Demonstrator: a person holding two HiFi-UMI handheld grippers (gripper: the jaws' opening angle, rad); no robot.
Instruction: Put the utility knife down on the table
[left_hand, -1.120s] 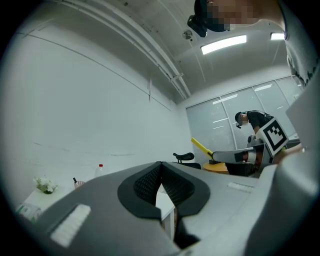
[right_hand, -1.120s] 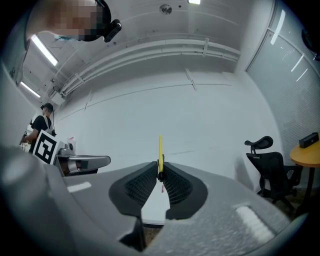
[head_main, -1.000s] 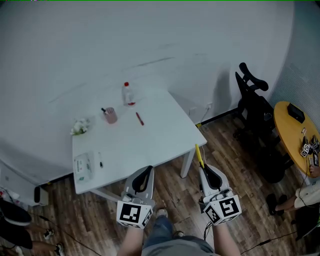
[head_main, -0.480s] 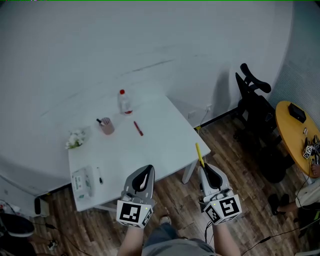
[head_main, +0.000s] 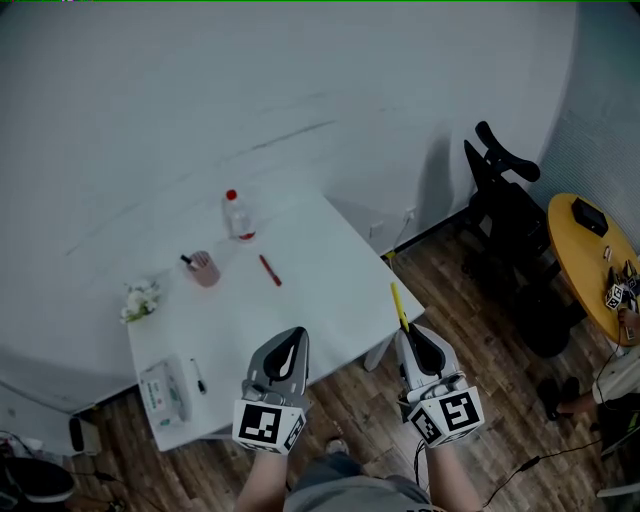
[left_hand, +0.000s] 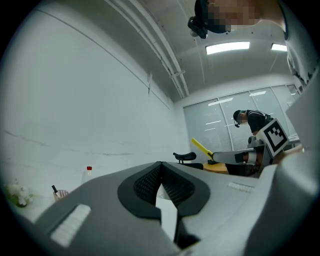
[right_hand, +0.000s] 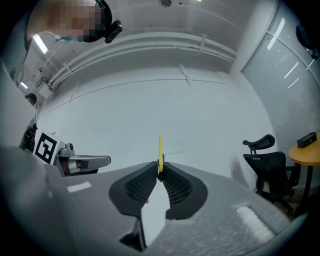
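Though small in view, cup: pink cup (head_main: 203, 269) with a dark stick inside; red-capped bottle (head_main: 238, 216) near.
Surface: white table (head_main: 310, 300), wood floor (head_main: 470, 335), black chair (head_main: 505, 215) at right.
Knife: yellow utility knife (head_main: 399, 305) pinched in right gripper (head_main: 411, 333), aloft by table's near corner.
Left gripper (head_main: 290, 342): jaws together, empty.

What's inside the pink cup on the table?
One dark stick-like item pokes out of the pink cup on the table. Its lower part and anything else inside are hidden by the cup wall.
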